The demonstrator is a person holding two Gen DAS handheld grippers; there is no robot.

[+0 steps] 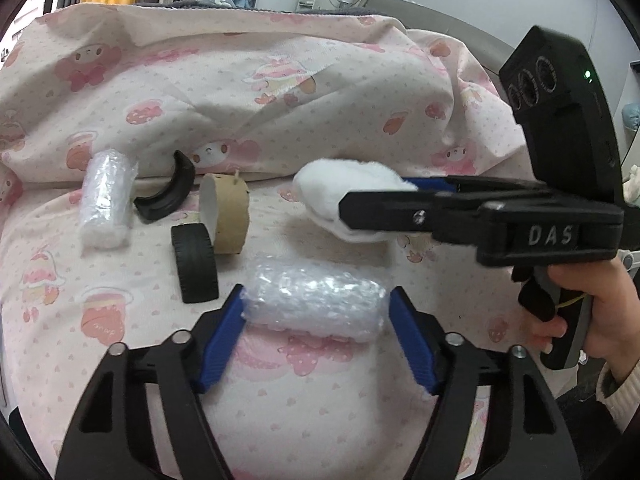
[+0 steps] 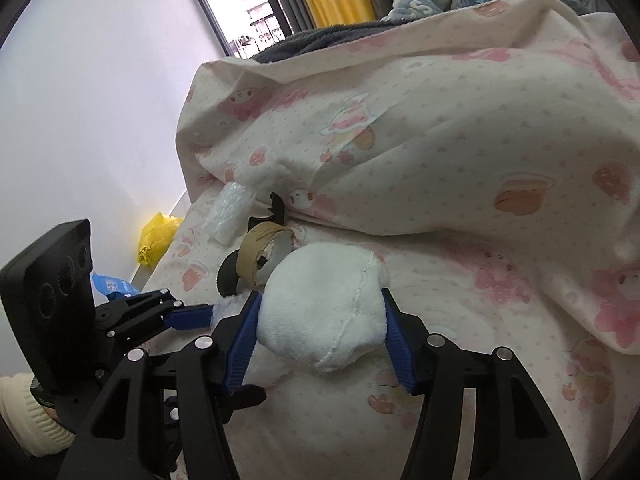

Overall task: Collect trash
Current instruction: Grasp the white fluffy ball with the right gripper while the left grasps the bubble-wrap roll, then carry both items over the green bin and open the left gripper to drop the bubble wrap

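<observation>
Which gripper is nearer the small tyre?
Left. The left gripper, closed on a bubble-wrap roll, sits just beside the tyre. The right gripper holds a white cloth farther off.

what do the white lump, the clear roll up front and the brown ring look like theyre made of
White lump: soft matte terry-like cloth, stitched seam showing. Clear roll: glossy bubble wrap, apparently, with shiny crinkled cells. Brown ring: matte cardboard, raw brown wall, likely a tape core.
</observation>
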